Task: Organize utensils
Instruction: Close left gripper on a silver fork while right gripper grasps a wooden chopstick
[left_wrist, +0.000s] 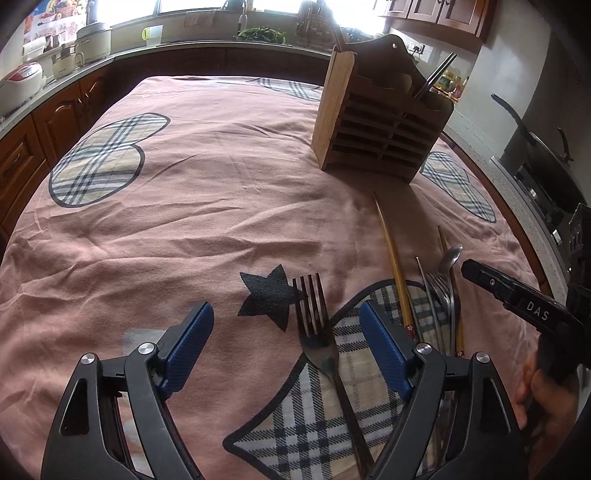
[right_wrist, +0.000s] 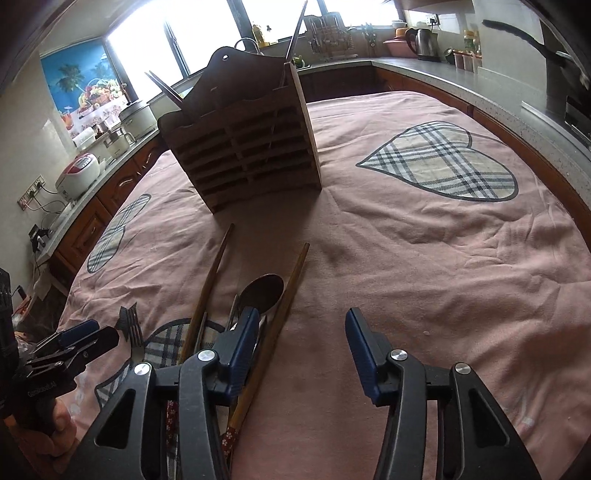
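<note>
The left gripper (left_wrist: 286, 339) hangs low over a pink tablecloth (left_wrist: 207, 206) with its jaws spread wide. A fork (left_wrist: 314, 325) lies flat on the cloth between the blue pads, tines pointing away; neither pad touches it. The fork handle runs back under the gripper across a plaid heart patch (left_wrist: 314, 413).

The right gripper (right_wrist: 301, 350) stands with its jaws partly spread and nothing clamped. Its left pad (right_wrist: 242, 350) sits over a pile of utensils: a spoon (right_wrist: 264, 291), further forks and two wooden chopsticks (right_wrist: 291, 280). Whether that pad touches the pile cannot be told. The cloth between the pads is bare.

A wooden slatted utensil holder (right_wrist: 251, 147) stands upright on the cloth beyond the pile, well apart from both grippers. Chopsticks stand inside it.
</note>
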